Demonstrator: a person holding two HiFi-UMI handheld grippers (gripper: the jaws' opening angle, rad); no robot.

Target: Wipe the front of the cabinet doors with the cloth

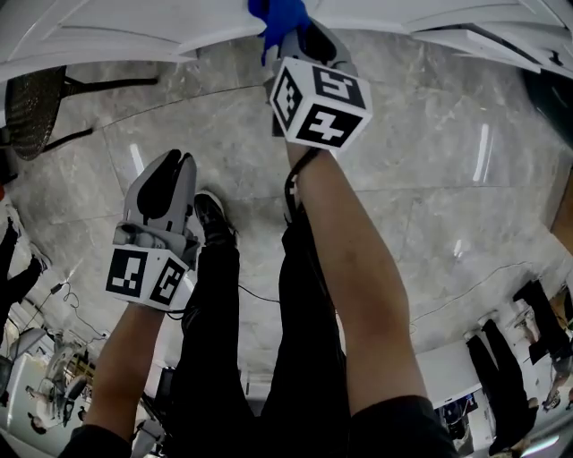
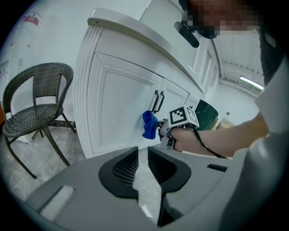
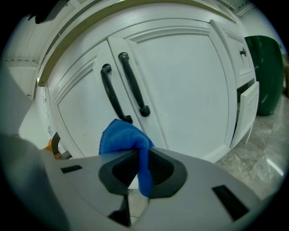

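Observation:
A blue cloth [image 3: 124, 137] is pinched in my right gripper [image 3: 142, 155], which is shut on it. It bunches just below the two black handles [image 3: 133, 85] of the white cabinet doors [image 3: 189, 90], close to the left door's front. From the left gripper view the cloth [image 2: 149, 124] touches the door near the handles, with the right gripper [image 2: 159, 130] behind it. In the head view the cloth [image 1: 279, 18] is at the top edge against the cabinet [image 1: 116, 36]. My left gripper [image 1: 175, 161] hangs low and back over the floor, shut and holding nothing.
A dark wicker chair [image 2: 36, 103] stands left of the cabinet. A green bin [image 3: 266, 72] sits to its right, beside a door [image 3: 248, 106] that stands ajar. The person's dark-trousered legs [image 1: 295, 340] stand on the grey marble floor [image 1: 448, 206].

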